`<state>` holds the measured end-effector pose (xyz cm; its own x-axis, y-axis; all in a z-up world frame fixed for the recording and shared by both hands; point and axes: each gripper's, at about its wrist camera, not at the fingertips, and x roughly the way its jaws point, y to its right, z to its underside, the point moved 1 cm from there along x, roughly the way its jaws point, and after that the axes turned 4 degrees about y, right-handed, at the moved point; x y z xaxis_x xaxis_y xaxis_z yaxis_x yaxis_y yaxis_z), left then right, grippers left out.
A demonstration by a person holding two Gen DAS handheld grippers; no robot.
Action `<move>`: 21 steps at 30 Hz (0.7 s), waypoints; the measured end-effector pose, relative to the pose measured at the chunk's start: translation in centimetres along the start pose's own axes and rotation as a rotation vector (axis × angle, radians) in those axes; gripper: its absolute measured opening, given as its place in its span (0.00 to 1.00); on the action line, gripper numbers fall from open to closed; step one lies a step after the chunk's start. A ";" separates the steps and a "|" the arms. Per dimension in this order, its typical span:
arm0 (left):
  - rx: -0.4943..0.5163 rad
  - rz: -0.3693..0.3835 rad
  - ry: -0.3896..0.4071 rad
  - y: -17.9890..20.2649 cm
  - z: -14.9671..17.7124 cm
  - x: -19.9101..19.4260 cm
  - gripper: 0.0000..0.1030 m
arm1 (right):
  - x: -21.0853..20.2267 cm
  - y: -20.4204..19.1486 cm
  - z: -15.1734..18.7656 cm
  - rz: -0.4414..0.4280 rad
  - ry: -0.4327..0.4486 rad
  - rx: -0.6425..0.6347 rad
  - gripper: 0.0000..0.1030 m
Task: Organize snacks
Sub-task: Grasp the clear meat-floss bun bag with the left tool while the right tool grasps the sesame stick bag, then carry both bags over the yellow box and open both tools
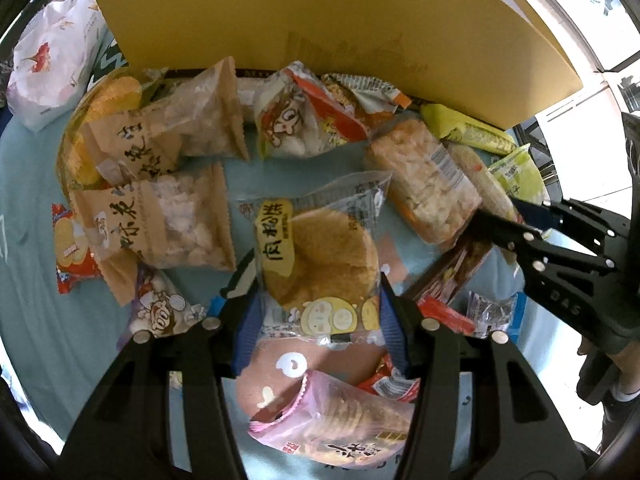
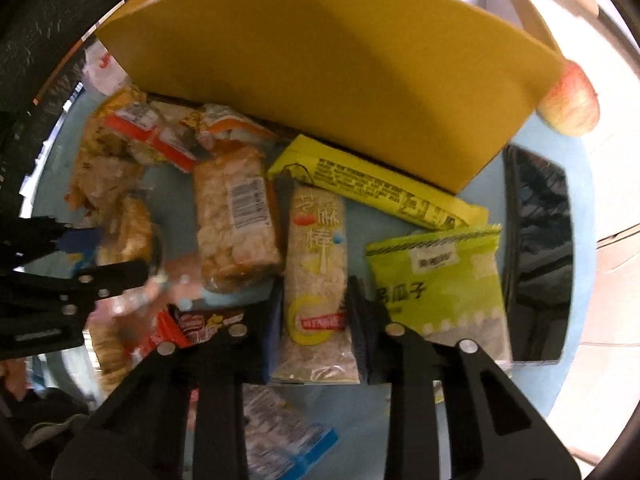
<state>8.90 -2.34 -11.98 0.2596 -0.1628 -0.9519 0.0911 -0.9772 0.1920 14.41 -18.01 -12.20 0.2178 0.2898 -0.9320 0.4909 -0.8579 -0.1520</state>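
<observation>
The left gripper (image 1: 320, 312) squeezes a round cake packet (image 1: 320, 256). The right gripper (image 2: 316, 320) pinches a sesame stick bag (image 2: 316, 280). Snacks crowd the blue table (image 1: 40, 320) — a tall yellow box (image 2: 340, 72) stands behind, an apple (image 2: 570, 106) beside it.

Yellow box (image 2: 340, 80) — light-blue cloth (image 1: 36, 320) — lime-green packet (image 2: 440, 280).

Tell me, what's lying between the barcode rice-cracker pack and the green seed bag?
A long clear sesame stick packet, clamped by the right gripper, lies between the cracker pack and green bag, as the right wrist view shows.
</observation>
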 end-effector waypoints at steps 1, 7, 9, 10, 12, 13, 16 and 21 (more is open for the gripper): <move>0.002 0.002 0.004 0.1 0.0 -0.1 0.52 | -0.2 0.2 -0.1 -0.019 0.002 0.020 0.29; 0.018 0.022 0.044 0.8 -0.4 -1.8 0.52 | -3.0 2.4 1.7 -0.190 0.027 0.195 0.29; 0.018 0.023 0.053 0.7 -0.4 -2.3 0.52 | -4.1 3.0 2.1 -0.224 0.043 0.232 0.29; 0.018 0.026 0.056 0.7 -0.4 -2.4 0.52 | -4.5 3.2 2.5 -0.235 0.048 0.248 0.29; 0.019 0.030 0.059 0.5 -0.3 -2.8 0.52 | -5.0 3.8 3.0 -0.246 0.049 0.276 0.29; 0.020 0.031 0.060 0.5 -0.3 -3.0 0.52 | -5.2 3.9 3.2 -0.249 0.052 0.285 0.29; 0.027 0.036 0.066 0.3 -0.1 -3.7 0.52 | -5.9 3.8 3.2 -0.268 0.055 0.308 0.29; 0.052 0.041 0.106 0.6 -0.4 -5.8 0.52 | -8.2 3.5 3.3 -0.348 0.108 0.342 0.29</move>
<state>7.80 -1.94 -6.30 0.3622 -0.1905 -0.9124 0.0289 -0.9761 0.2153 11.55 -24.79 -6.15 0.1850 0.6099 -0.7706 0.2489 -0.7876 -0.5637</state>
